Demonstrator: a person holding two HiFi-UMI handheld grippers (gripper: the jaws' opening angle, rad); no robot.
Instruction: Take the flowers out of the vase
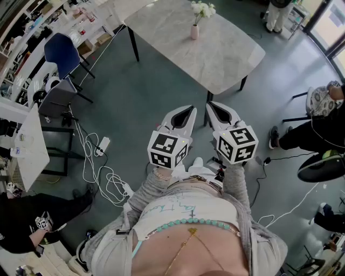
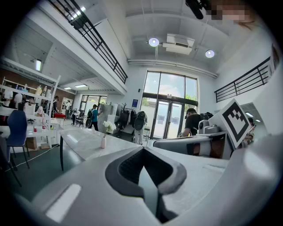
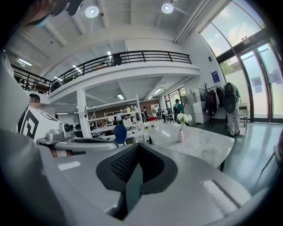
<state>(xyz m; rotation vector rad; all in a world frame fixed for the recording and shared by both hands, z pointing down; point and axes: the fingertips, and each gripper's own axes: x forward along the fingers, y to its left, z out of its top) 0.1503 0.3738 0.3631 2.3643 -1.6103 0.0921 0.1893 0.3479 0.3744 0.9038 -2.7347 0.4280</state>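
The task is not yet started; this is the approach step. The white flowers (image 1: 202, 8) stand upright in the small pink vase (image 1: 194, 32), which sits on the far part of the long grey stone-look table (image 1: 226, 59), at about 12 o'clock from the person and well apart from both tools. The left gripper (image 1: 188, 109) and the right gripper (image 1: 213, 107) are held side by side near the body, above the dark green floor (image 1: 140, 102). Both are clenched, with nothing between the jaws.

In my judgement, the next move calls for walking to the table and unclenching one gripper. The other can then steady the vase while the stems are taken just above its mouth and lifted straight up
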